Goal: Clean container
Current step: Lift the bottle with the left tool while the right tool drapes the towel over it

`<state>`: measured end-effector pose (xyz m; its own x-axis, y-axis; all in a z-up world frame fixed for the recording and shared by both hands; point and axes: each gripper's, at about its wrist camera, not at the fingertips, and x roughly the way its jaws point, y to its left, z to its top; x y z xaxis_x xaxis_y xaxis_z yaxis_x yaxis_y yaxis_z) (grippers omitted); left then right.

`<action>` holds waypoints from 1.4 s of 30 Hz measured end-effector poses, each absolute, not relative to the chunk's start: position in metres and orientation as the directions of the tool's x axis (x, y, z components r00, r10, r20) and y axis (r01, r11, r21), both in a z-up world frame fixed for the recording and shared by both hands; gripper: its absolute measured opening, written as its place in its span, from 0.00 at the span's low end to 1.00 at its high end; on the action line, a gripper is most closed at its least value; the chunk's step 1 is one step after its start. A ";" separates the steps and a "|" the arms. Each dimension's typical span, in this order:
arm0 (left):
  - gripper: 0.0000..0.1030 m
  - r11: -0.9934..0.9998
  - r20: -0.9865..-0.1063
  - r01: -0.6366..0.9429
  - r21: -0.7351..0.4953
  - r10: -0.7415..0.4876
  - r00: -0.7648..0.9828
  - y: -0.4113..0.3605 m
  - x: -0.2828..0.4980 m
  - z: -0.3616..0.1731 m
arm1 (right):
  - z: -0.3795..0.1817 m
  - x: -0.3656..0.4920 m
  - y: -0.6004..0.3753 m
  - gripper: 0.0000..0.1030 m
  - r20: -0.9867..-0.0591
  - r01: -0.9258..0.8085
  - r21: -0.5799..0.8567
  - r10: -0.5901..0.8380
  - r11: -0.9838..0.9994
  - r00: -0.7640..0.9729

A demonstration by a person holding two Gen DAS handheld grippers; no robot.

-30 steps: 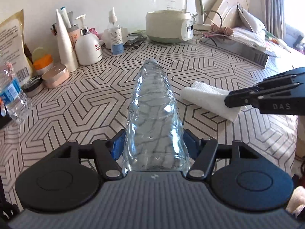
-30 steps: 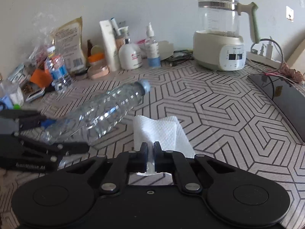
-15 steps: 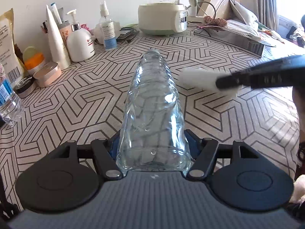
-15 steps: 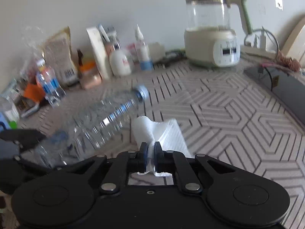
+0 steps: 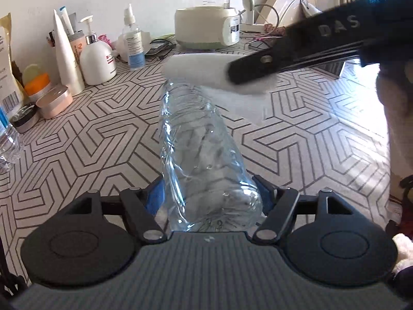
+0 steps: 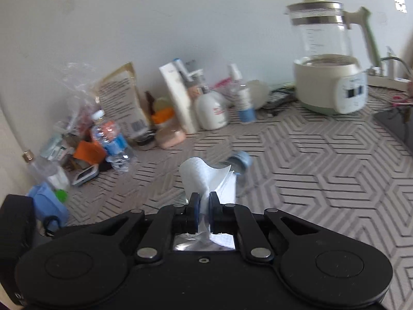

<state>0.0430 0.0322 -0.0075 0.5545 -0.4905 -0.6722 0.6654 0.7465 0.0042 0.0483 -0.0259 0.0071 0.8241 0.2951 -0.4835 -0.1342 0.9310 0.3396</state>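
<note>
Left claw (image 5: 210, 201) pinches the clear bottle (image 5: 204, 160) by its base; right claw (image 6: 204, 204) pinches a paper towel (image 6: 206, 178) draped over the bottle's neck.

Glossy clear plastic bottle (image 5: 204, 155), soft paper towel (image 5: 214, 73)

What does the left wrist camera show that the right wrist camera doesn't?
Only the left wrist view shows the clear bottle's body clamped in the left tool, and the right tool from outside. Only the right wrist view shows the bottle's blue cap and the clutter heap by the wall. Both show the paper towel, kettle and patterned table.
</note>
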 end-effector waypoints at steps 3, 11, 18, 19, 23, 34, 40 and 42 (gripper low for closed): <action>0.68 0.748 -0.672 0.664 -0.005 -0.494 0.552 0.032 0.042 -0.007 | 0.002 0.053 -0.015 0.16 -0.519 -0.134 0.325 0.295 0.936 0.802; 0.68 0.751 -0.675 0.659 -0.037 -0.505 0.538 0.034 0.042 -0.006 | -0.001 0.046 -0.039 0.48 -0.437 -0.145 0.577 0.454 0.804 0.776; 0.69 0.752 -0.674 0.658 -0.037 -0.505 0.539 0.034 0.040 -0.006 | -0.021 0.056 -0.049 0.57 -0.489 -0.038 0.619 0.423 0.785 0.763; 0.69 0.753 -0.672 0.656 -0.036 -0.504 0.542 0.033 0.040 -0.005 | -0.027 0.059 -0.051 0.64 -0.496 -0.019 0.649 0.442 0.761 0.748; 0.69 0.751 -0.666 0.661 -0.012 -0.499 0.555 0.030 0.036 -0.004 | -0.043 0.063 -0.060 0.54 -0.455 -0.007 0.754 0.530 0.657 0.716; 0.69 0.747 -0.670 0.665 -0.023 -0.505 0.544 0.031 0.038 -0.005 | -0.019 0.040 -0.050 0.05 -0.427 -0.143 0.635 0.500 0.759 0.753; 0.69 0.746 -0.671 0.664 -0.046 -0.516 0.533 0.034 0.040 -0.005 | -0.009 0.046 -0.046 0.05 -0.374 -0.176 0.675 0.538 0.717 0.756; 0.70 0.749 -0.670 0.661 -0.042 -0.512 0.538 0.032 0.039 -0.005 | -0.004 0.050 -0.043 0.05 -0.368 -0.188 0.677 0.548 0.712 0.751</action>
